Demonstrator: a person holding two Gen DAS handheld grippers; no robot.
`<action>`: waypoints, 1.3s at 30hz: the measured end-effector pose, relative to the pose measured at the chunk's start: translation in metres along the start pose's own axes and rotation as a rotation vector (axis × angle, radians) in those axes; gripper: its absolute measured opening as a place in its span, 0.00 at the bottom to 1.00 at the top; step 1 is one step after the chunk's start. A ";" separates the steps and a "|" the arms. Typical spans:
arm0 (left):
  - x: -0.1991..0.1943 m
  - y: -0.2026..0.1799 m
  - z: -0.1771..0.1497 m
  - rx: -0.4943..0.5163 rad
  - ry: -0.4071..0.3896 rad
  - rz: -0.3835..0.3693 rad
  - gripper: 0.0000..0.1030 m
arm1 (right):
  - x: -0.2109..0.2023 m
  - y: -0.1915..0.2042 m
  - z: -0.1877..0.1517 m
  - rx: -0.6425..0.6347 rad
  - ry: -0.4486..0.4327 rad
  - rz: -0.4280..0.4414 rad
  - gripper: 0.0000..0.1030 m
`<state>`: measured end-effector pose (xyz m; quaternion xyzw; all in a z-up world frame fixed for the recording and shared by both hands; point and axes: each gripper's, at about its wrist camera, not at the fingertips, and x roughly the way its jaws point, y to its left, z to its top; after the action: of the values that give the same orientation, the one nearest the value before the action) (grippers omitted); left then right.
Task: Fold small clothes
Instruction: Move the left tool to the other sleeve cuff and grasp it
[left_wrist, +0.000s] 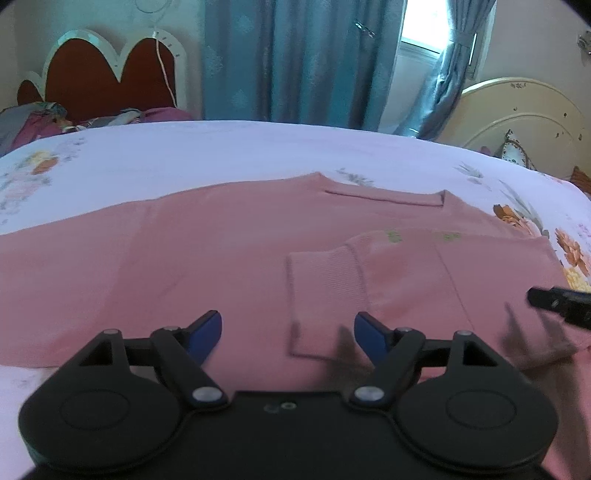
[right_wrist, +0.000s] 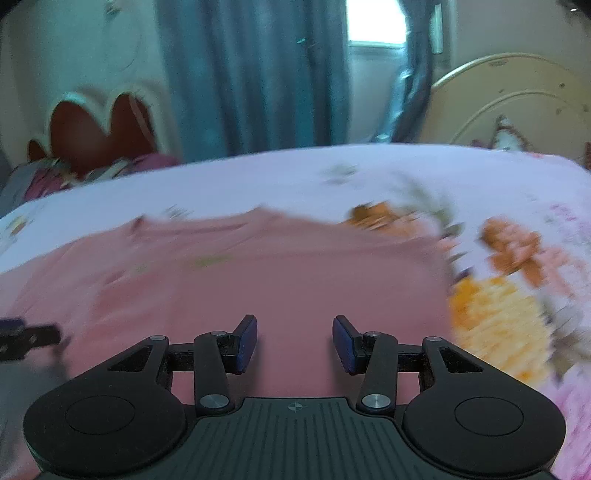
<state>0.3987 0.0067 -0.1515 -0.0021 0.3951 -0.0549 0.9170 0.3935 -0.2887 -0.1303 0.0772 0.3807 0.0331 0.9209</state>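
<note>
- Left gripper (left_wrist: 288, 332): lower centre of the left wrist view, blue pads (left_wrist: 207, 332) spread wide, nothing between them. Its black tip also enters the right wrist view at the left edge.
- Right gripper (right_wrist: 294, 341): lower centre of the right wrist view, jaws wide apart, nothing held. Its black tip shows in the left wrist view at the right edge, over the garment's right side.
- Pink sweater (left_wrist: 221, 251): laid flat on the bed, spanning the middle of both frames, directly ahead of and below both sets of jaws; contact with either cannot be told.
- Sleeve cuff (left_wrist: 325, 284): ribbed, folded inward across the body, right of centre and just beyond the left gripper's right pad. Sharp in the left wrist view only; the right wrist view is motion-blurred there.
- Neckline (left_wrist: 384, 197): at the sweater's far edge, upper centre, clear in the left wrist view.
- Floral bedsheet (right_wrist: 509, 317): pale lilac; orange and yellow flowers fill the right of the right wrist view, only edging the left one.
- Red scalloped headboard (left_wrist: 99, 77): upper left, with heaped clothes below.
- Teal curtains (left_wrist: 303, 59): top centre, window to the right.
- Cream headboard (right_wrist: 517, 99): upper right.
</note>
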 end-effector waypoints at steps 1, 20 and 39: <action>-0.004 0.004 -0.001 -0.001 -0.004 0.005 0.76 | 0.003 0.010 -0.001 -0.006 0.008 0.009 0.44; -0.052 0.143 -0.021 -0.118 -0.020 0.121 0.77 | 0.058 0.142 -0.014 -0.163 0.069 -0.029 0.44; -0.066 0.361 -0.042 -0.634 -0.048 0.309 0.74 | 0.055 0.168 -0.019 -0.118 0.068 -0.025 0.44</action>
<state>0.3594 0.3740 -0.1499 -0.2281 0.3665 0.2099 0.8772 0.4186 -0.1146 -0.1544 0.0169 0.4099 0.0468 0.9108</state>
